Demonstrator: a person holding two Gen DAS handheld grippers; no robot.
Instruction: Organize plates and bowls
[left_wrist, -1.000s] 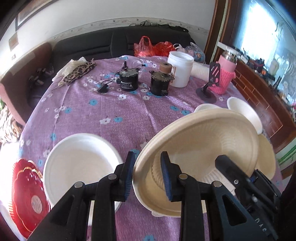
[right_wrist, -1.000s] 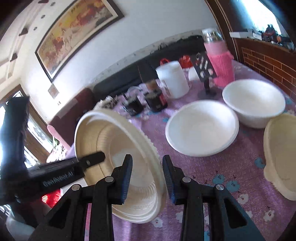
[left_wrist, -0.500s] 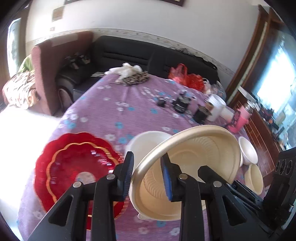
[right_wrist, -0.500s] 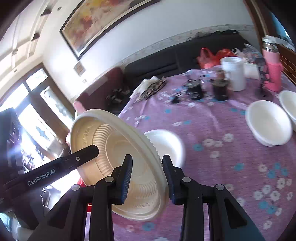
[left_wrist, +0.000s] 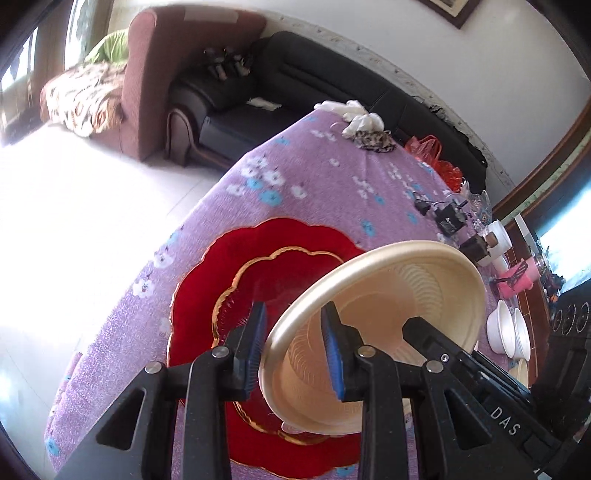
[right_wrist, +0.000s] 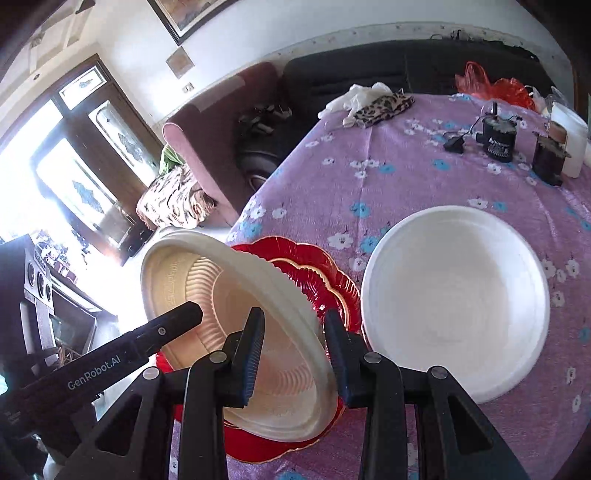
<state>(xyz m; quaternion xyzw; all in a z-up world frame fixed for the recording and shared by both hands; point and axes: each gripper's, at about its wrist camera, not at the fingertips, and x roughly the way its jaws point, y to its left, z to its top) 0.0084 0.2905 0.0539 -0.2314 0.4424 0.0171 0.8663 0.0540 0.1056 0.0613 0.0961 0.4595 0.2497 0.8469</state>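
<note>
Gripping opposite rims, the left gripper (left_wrist: 293, 352) and right gripper (right_wrist: 293, 352) clamp a cream bowl (left_wrist: 391, 317), tilted above a red scalloped plate (left_wrist: 266, 266) on the purple floral tablecloth (right_wrist: 406, 173). Just beside the red plate sits a white plate (right_wrist: 454, 291).

The cream bowl (left_wrist: 388, 317) hides part of the red plate (left_wrist: 207, 295) beneath.
</note>
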